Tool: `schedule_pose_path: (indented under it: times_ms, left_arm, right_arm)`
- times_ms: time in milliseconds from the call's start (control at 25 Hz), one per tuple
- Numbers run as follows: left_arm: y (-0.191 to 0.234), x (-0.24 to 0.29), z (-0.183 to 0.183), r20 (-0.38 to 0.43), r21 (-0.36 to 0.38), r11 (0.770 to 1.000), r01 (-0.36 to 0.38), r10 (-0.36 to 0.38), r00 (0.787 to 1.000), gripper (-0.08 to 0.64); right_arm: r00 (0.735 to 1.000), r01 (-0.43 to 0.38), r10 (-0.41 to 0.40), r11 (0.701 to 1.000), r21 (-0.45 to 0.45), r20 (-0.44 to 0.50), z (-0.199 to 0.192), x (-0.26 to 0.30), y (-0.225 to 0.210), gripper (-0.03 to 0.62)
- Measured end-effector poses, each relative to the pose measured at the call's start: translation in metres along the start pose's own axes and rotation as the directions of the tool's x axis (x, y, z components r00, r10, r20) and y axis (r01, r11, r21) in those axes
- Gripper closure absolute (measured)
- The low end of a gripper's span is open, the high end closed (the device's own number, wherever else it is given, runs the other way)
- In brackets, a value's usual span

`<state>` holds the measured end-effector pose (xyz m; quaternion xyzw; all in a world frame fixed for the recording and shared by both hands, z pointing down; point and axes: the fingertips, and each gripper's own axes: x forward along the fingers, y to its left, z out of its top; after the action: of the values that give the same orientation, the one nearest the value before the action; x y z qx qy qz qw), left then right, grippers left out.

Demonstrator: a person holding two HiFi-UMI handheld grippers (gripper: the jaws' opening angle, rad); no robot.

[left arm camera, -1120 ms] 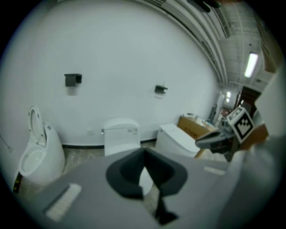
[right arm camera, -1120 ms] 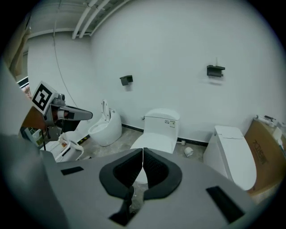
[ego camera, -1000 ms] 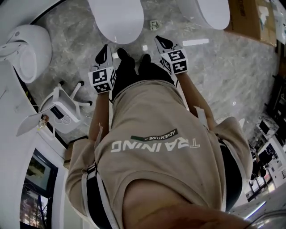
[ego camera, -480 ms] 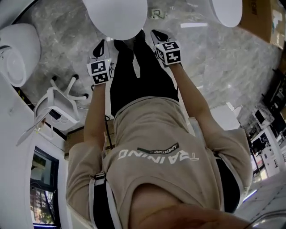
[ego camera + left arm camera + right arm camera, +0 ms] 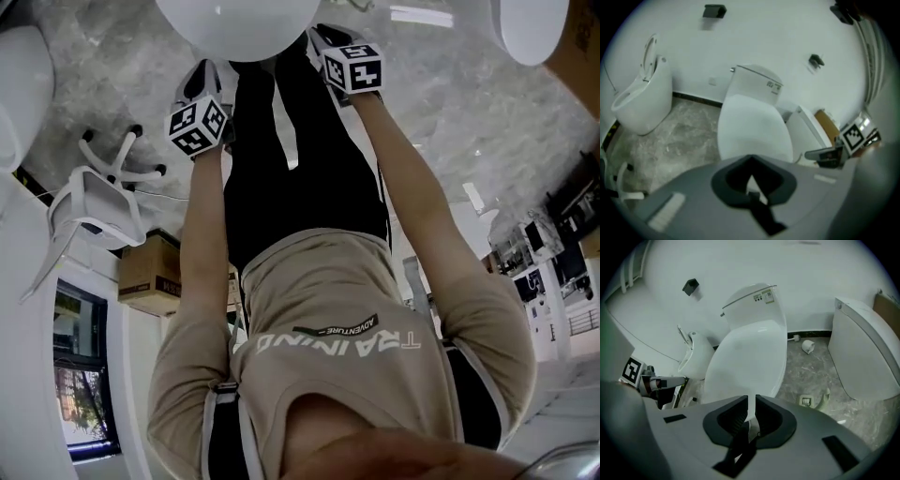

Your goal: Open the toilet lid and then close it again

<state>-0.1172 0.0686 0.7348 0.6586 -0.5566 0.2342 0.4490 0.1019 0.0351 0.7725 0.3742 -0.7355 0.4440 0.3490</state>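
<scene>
The white toilet stands in front of me with its lid [image 5: 752, 131] down; it also shows as lid [image 5: 747, 362] below the tank [image 5: 752, 298], and at the top edge of the head view as lid [image 5: 239, 23]. My left gripper [image 5: 195, 80] hangs by the lid's left front edge and is shut with nothing in it. My right gripper [image 5: 323, 37] hangs by the lid's right front edge, also shut and empty. In each gripper view the jaws, left gripper [image 5: 750, 180] and right gripper [image 5: 751, 420], sit closed before the lid, apart from it.
A second toilet [image 5: 640, 98] with its seat raised stands to the left, and a third white toilet [image 5: 862, 352] to the right. A white swivel chair [image 5: 94, 202] and a cardboard box [image 5: 150, 272] are behind me on the left. A small white fitting [image 5: 807, 346] lies on the marble floor.
Both grippers have sunk down towards the front of the toilet lid. In the head view the lid and the grippers have slid towards the top edge.
</scene>
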Motion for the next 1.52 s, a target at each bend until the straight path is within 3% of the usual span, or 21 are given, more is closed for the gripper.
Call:
schedule_pose_path:
  times_ms: [200, 280, 400, 560, 840, 960, 1160, 1320, 1520]
  left_arm:
    - [0.003, 0.024, -0.029, -0.055, -0.031, 1.0, 0.005, -0.007, 0.998, 0.552]
    - [0.005, 0.032, -0.038, -0.071, -0.044, 0.999, 0.012, -0.015, 0.997, 0.552]
    - [0.006, 0.043, -0.049, -0.099, -0.06, 0.998, 0.018, -0.024, 0.995, 0.489]
    - [0.006, 0.056, -0.056, -0.114, -0.072, 0.997, 0.023, -0.031, 0.993, 0.483]
    - [0.007, 0.059, -0.057, -0.077, -0.146, 0.988, 0.053, -0.065, 0.995, 0.477]
    - [0.006, 0.06, -0.058, -0.08, -0.156, 0.986, 0.064, -0.077, 0.994, 0.477]
    - [0.006, 0.062, -0.059, -0.081, -0.17, 0.982, 0.085, -0.1, 0.992, 0.477]
    - [0.007, 0.061, -0.058, -0.059, -0.209, 0.968, 0.138, -0.153, 0.986, 0.476]
    - [0.008, 0.058, -0.057, -0.062, -0.174, 0.97, 0.17, -0.184, 0.981, 0.475]
  right_arm:
    - [0.999, 0.012, -0.013, 1.0, -0.014, -0.042, -0.016, 0.022, -0.025, 0.575]
    - [0.999, -0.001, 0.001, 1.0, 0.015, -0.038, -0.017, 0.027, -0.029, 0.575]
    - [0.999, -0.035, 0.037, 0.997, 0.064, -0.025, -0.018, 0.033, -0.033, 0.575]
    - [0.996, -0.086, 0.09, 0.987, 0.136, -0.023, -0.021, 0.044, -0.036, 0.575]
    - [0.987, -0.16, 0.164, 0.973, 0.163, -0.006, -0.021, 0.043, -0.031, 0.564]
    - [0.975, -0.213, 0.22, 0.963, 0.168, -0.024, -0.024, 0.048, -0.025, 0.472]
    - [0.967, -0.244, 0.254, 0.952, 0.185, -0.031, -0.024, 0.055, -0.026, 0.462]
    - [0.952, -0.298, 0.307, 0.927, 0.228, -0.005, -0.022, 0.056, -0.029, 0.462]
    - [0.936, -0.327, 0.34, 0.936, 0.128, -0.094, -0.024, 0.054, -0.024, 0.463]
